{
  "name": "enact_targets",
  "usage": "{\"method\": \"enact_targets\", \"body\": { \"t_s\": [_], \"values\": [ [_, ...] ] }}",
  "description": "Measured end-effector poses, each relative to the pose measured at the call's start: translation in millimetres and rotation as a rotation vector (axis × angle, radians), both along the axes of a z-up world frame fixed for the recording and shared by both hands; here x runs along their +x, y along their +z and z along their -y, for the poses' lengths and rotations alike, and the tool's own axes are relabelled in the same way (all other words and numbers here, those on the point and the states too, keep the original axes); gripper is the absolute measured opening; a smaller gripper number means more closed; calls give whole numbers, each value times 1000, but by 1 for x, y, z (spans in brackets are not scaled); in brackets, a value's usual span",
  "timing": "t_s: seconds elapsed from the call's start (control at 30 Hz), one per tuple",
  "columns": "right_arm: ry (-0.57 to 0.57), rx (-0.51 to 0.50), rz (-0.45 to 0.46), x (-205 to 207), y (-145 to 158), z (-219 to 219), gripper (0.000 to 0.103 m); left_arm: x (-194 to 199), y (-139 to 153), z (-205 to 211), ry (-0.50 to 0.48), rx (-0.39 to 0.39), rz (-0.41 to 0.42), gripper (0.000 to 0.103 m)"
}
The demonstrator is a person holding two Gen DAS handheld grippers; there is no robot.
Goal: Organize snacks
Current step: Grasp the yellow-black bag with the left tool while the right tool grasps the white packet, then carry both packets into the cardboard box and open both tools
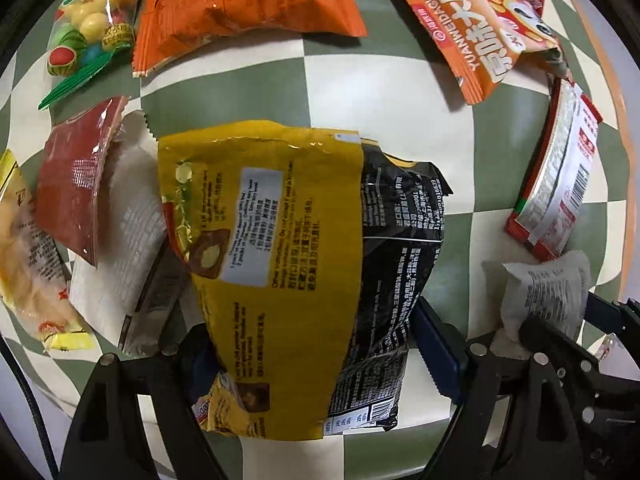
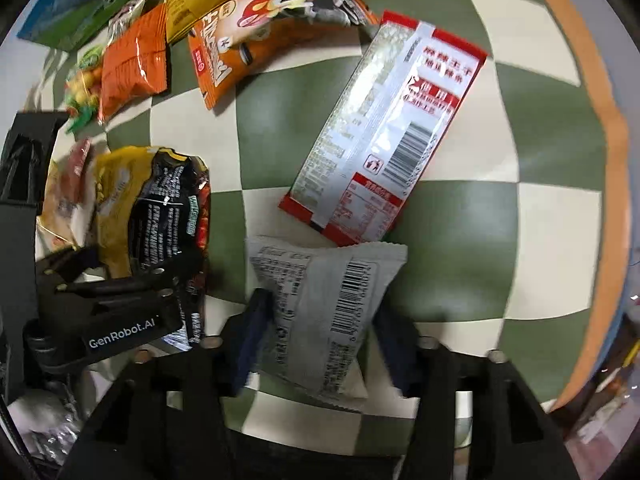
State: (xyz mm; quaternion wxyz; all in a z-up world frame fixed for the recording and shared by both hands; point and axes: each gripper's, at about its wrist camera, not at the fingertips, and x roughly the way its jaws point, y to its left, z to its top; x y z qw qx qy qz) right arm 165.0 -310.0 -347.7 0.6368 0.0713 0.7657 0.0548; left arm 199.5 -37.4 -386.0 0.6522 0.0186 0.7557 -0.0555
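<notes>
Both hand-held grippers grasp packets: left (image 1: 316, 354) yellow-black (image 1: 304, 248), right (image 2: 320, 344) white (image 2: 324, 312).

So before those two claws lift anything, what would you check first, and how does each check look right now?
1. Left gripper straddles the yellow and black packet: ok.
2. Its pads are pressing the packet: cannot tell.
3. Right gripper straddles the grey packet: ok.
4. Right pads gripping firmly: cannot tell.
5. Grey packet clear of the red and white packet: not ok, their ends overlap.
6. Grippers clear of each other: ok.
</notes>
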Motion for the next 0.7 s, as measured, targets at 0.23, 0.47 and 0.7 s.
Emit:
{"method": "enact_targets", "body": {
  "t_s": [0.23,0.47,0.7],
  "values": [
    [-166,-5,-55,-10,-13,1,60,3,-4,0,-36,-27,33,82],
    [-206,-20,25,-24,2,19,45,2,23,-17,-27,-65,46,78],
    [-223,76,117,-23,46,48,44,6,73,-38,21,-126,107,78]
  ]
}}
